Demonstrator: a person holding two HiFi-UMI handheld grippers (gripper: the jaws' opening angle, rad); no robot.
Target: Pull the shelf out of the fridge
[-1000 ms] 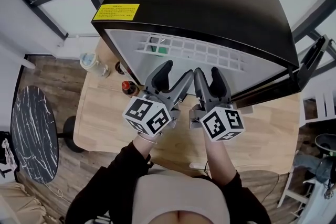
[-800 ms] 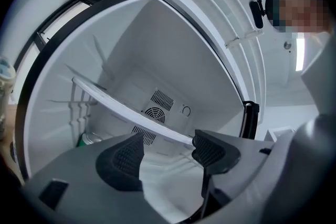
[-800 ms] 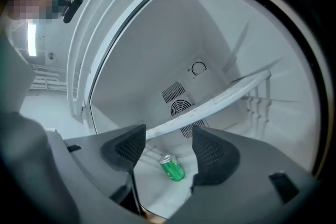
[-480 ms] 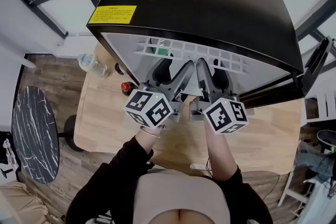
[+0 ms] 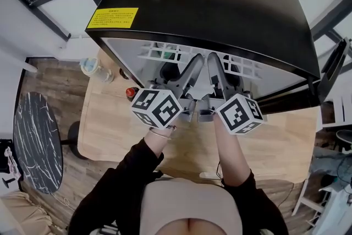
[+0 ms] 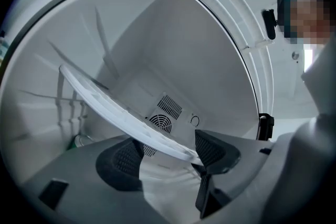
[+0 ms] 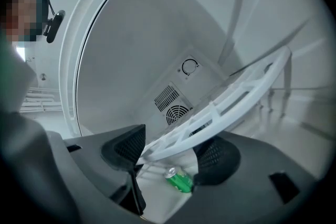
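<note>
Wooden table (image 5: 110,118) carries a black-topped fridge (image 5: 209,3) toward its far edge, with the open front facing the person.

Nearest, the left gripper (image 5: 181,70) and right gripper (image 5: 225,71) lie side by side at the fridge mouth. A second ago their tips were just outside the opening; they have since advanced inside.

Each gripper view now shows the jaws spread apart. The front rail of the white shelf (image 5: 181,52) crosses the gap between the pads and is not yet clamped. The shelf still sits within the fridge, its front rail just inside the opening.

A green can (image 7: 179,180) lies on the fridge floor beneath the shelf, and a fan vent (image 6: 160,123) marks the back wall.

By this reading the approach is complete. Closing both pairs on the rail should come next, before any pull.
</note>
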